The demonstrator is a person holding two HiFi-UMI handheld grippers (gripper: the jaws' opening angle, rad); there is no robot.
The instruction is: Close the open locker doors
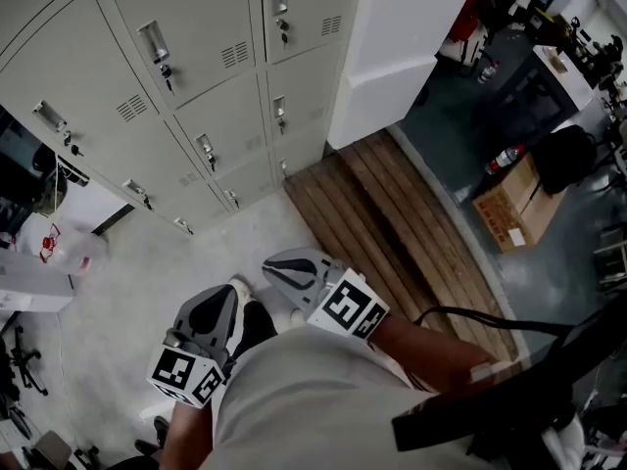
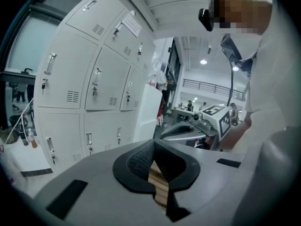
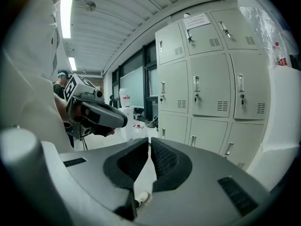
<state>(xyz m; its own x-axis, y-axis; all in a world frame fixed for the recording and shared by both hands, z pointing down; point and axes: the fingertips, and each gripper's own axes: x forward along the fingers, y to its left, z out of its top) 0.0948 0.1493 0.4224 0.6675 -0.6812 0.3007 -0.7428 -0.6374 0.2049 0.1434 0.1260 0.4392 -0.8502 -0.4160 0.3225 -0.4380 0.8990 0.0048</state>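
Looks like a pause between doors, or the very end of the job: standing back from the lockers (image 1: pixel 196 76), facing them at an angle, pushing nothing. Cannot find a single door hanging open in any view; shows only panels flush with their frames. Hard to identify the dark gap (image 1: pixel 18 169) at the far left edge of the head view: perhaps a window, perhaps an open compartment.

Holding the left gripper (image 1: pixel 233 292) and the right gripper (image 1: pixel 279 267) low near the waist, well apart from the lockers and touching nothing. Left jaws pressed together at the tips and empty (only wooden slats (image 2: pixel 157 182) showing through the notch behind the tips). Right jaws drawn in to a thin slit, likewise empty.

Next, as a judgement only: scan the rest of the bank for a door ajar, step in close, then push flat on the panel with closed jaws until seated. No pinching needed, just a broad, steady press near the handle side.

Pale grey painted sheet metal throughout the lockers: flat rectangular panels, small slotted vents (image 1: pixel 235 55), upright bright metal handles (image 1: pixel 154 42) with keys dangling below. Black ribbed rubber on the jaw pads, set into smooth grey plastic shells. Speckled pale floor (image 1: pixel 157 253) in front of the bank, meeting the ridged wooden slats to the right.
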